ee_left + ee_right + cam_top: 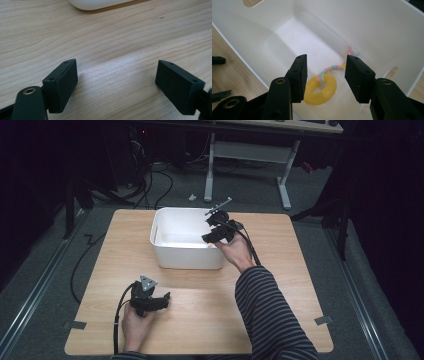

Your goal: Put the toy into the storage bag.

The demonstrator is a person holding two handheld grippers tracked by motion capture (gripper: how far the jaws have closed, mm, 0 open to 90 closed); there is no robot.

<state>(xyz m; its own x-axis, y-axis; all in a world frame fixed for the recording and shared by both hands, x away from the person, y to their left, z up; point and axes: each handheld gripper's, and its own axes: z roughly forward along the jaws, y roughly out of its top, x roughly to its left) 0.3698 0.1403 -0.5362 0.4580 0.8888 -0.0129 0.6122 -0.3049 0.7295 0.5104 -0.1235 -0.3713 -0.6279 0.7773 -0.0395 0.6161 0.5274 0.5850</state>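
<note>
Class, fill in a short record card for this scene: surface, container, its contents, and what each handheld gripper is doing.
surface: wooden table
container: white bin at the table's far middle
contents: yellow ring toy with a pastel twisted rope, lying on the bin floor
right gripper: above the bin, jaws apart, nothing between the pads, toy below them
left gripper: low over bare wood near the front edge, jaws wide apart, holding nothing

One white bin (187, 251), one yellow ring toy (321, 90), two tools.
</note>
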